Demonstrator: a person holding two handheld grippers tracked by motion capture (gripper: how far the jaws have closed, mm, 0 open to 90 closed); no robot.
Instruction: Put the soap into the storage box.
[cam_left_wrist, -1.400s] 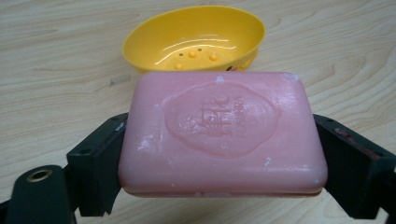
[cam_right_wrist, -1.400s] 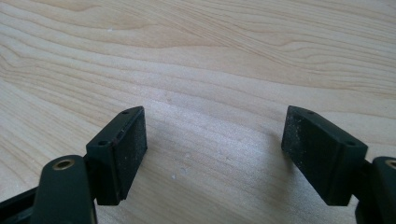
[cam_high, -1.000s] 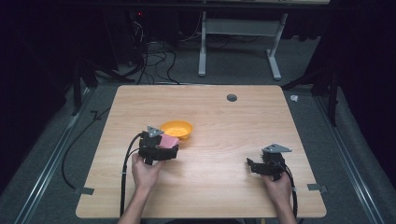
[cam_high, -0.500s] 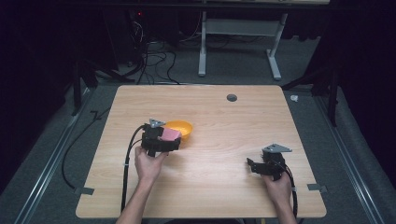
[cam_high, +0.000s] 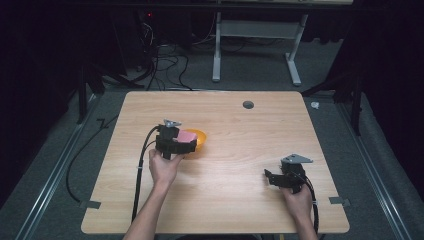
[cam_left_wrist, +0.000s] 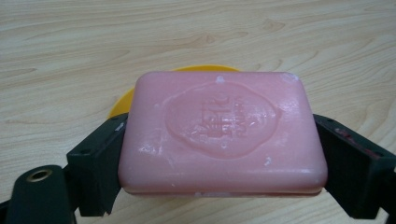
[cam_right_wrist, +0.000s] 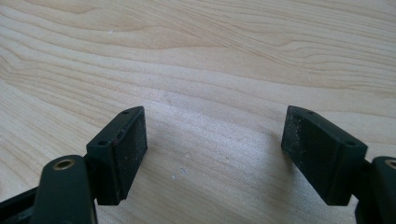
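Wood surface: pale-grained table (cam_high: 235, 195) with a dark round hole (cam_high: 248, 104) near its far edge.
Room: dim, grey floor, cables and a white stand (cam_high: 255, 47) behind.
Left gripper (cam_high: 187, 145): jaws clamp a pink soap bar (cam_left_wrist: 223, 133) by its ends, over the orange bowl (cam_high: 200, 137).
Right gripper (cam_right_wrist: 215, 154): jaws spread apart, nothing between, low over bare wood at the table's right.

soap (cam_left_wrist: 223, 135) hides most of orange bowl (cam_left_wrist: 122, 100)

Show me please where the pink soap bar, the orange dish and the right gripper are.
pink soap bar (cam_left_wrist: 223, 133), left gripper view, on its embossed top face.
orange dish (cam_high: 200, 138), high view, on its right rim.
right gripper (cam_right_wrist: 215, 154), right gripper view, midway between its open jaws.
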